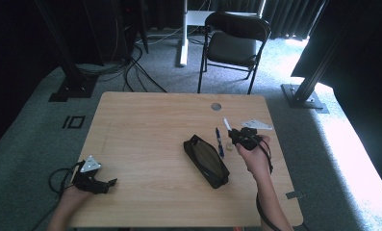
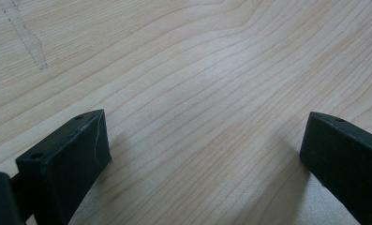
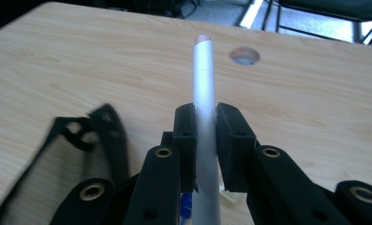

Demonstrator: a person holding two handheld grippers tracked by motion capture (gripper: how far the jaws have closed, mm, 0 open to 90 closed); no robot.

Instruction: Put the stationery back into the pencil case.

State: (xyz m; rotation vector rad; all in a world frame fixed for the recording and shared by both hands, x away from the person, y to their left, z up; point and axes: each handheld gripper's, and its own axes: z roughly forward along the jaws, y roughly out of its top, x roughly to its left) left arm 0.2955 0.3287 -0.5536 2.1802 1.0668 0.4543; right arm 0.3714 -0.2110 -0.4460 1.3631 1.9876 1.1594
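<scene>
While clamped mid-barrel in the right gripper (image 3: 205, 136), right of centre in the high view, the white pen (image 3: 205, 108) reads as light, rigid and smooth-sided, likely to slip or pivot unless held near its middle. Item two, the open black pencil case (image 1: 205, 160), lies centre frame; the left gripper (image 2: 202, 154), jaws apart, rests on the table (image 1: 145, 130) at lower left.

Place: a curtained recording studio or lab
Signs: black drapes (image 1: 294, 14), metal rig posts (image 1: 311, 79), floor cables (image 1: 131, 67), folding chair (image 1: 234, 45), wooden table (image 1: 145, 130)
</scene>
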